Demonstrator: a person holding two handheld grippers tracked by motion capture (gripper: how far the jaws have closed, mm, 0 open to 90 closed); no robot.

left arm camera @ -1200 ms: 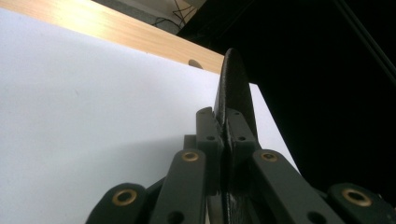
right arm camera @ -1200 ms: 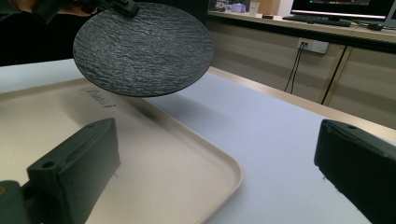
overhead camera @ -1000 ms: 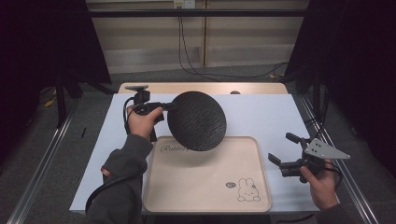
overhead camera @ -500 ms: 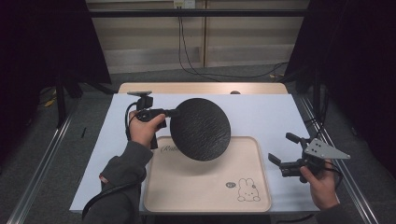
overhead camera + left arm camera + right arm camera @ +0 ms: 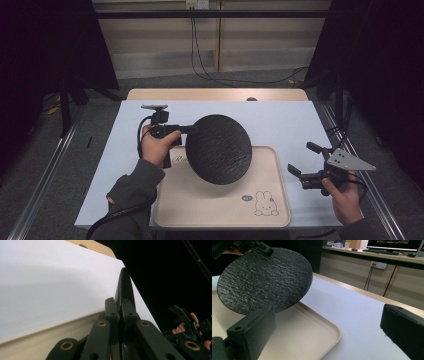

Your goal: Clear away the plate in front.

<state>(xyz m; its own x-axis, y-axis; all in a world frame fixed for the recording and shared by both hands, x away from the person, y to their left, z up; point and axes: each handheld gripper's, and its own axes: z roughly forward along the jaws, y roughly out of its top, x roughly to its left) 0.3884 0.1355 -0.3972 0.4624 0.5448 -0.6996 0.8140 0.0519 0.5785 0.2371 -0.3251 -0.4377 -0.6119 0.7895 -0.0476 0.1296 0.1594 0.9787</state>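
A round black textured plate (image 5: pixel 219 149) hangs tilted above the beige tray (image 5: pixel 220 205), which has a rabbit drawing at its near right corner. My left gripper (image 5: pixel 189 129) is shut on the plate's left rim; in the left gripper view the plate (image 5: pixel 124 288) stands edge-on between the closed jaws of the left gripper (image 5: pixel 120 308). My right gripper (image 5: pixel 304 159) rests open over the white table at the tray's right side. In the right gripper view the plate (image 5: pixel 265 277) tilts over the tray (image 5: pixel 317 332), beyond the wide-apart jaws of the right gripper (image 5: pixel 329 327).
The white tabletop (image 5: pixel 280 122) has bare room behind and at both sides of the tray. A wooden strip (image 5: pixel 215 94) runs along the far edge. Cables (image 5: pixel 200 55) hang beyond the table against a cabinet wall.
My left gripper has carried the plate to the right and lower, from over the tray's far left corner toward its middle. The right gripper has stayed still.
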